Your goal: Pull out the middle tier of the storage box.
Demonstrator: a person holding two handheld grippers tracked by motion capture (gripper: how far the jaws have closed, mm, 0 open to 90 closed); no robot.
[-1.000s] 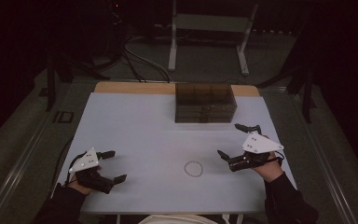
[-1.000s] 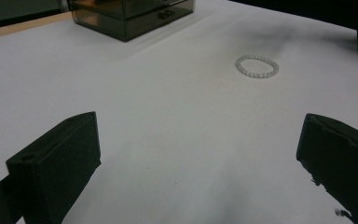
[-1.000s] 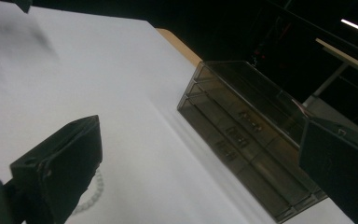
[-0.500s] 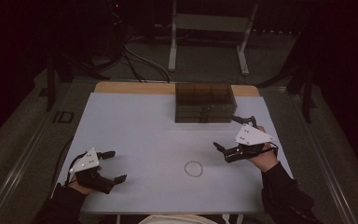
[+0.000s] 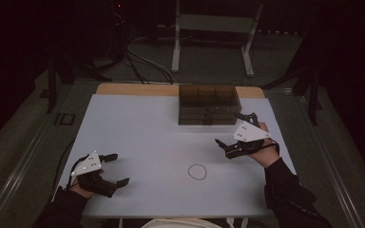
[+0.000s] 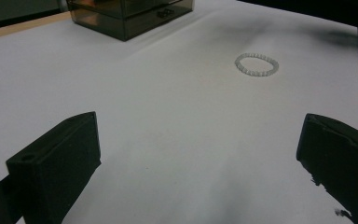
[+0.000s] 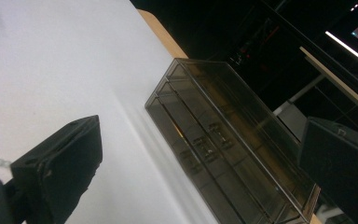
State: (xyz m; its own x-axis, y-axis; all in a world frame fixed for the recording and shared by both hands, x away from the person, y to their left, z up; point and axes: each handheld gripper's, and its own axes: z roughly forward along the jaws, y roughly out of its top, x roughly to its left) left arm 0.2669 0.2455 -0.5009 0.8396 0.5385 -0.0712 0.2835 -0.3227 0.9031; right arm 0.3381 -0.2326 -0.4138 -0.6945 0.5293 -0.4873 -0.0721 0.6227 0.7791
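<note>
- the right gripper (image 5: 234,134) is raised just in front of the smoked drawer box (image 5: 209,104), near its right corner, fingers spread wide and holding nothing.
- in the right gripper view the drawer box (image 7: 223,144) sits between those fingers, its small drawer handles facing the camera.
- the left gripper (image 5: 114,168) rests low at the near left of the white bench (image 5: 138,128), fingers also wide and empty.
- the bead bracelet (image 5: 197,171) lies flat on the bench between the two grippers, apart from both; it shows ahead of the left fingers (image 6: 256,64).
</note>
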